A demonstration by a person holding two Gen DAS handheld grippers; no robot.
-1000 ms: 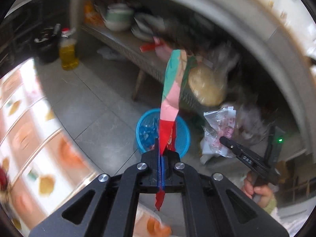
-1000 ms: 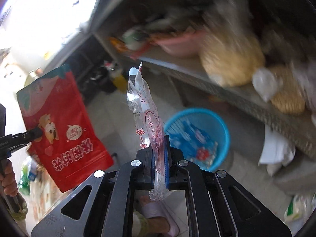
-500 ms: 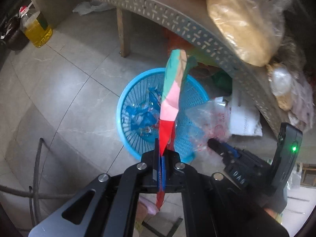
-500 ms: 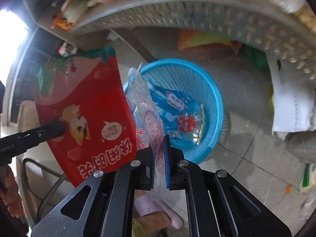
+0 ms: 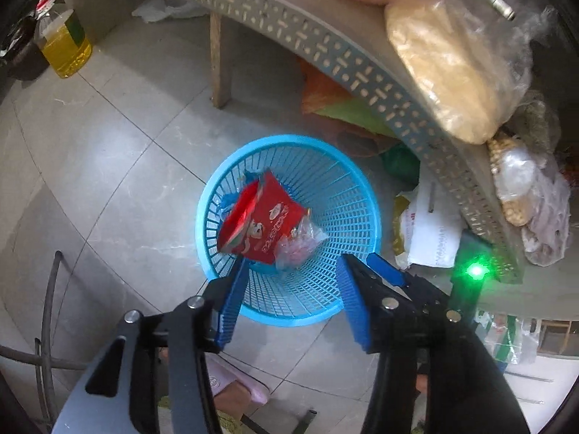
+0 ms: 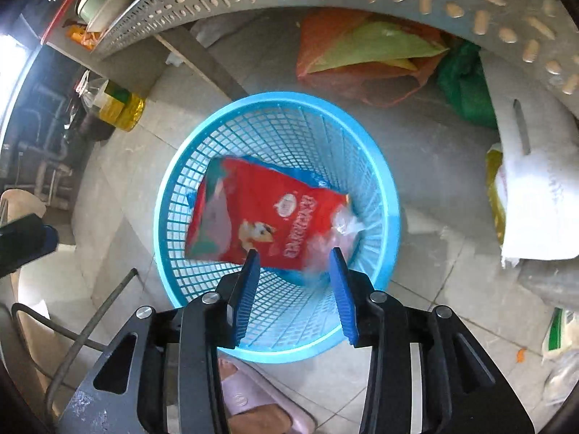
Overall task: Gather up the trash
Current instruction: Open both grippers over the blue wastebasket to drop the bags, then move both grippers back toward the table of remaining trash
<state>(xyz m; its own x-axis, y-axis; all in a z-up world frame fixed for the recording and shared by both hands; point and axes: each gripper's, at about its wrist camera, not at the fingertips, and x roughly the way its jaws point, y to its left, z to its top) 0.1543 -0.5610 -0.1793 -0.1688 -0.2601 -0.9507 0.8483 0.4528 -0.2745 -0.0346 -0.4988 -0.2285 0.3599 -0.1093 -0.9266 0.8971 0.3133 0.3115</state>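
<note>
Dropped red bag [image 5: 264, 228] now lies in basket [image 5: 362, 195] below left gripper [image 5: 293, 271].

Tiled floor [image 5: 119, 166], blue basket [image 5: 217, 195], oil bottle [image 5: 67, 45]

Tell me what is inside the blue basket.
Inside the blue basket lie a red snack bag and, at its right edge, a clear plastic wrapper. Blue packaging peeks out behind the bag; anything else beneath is covered.
</note>
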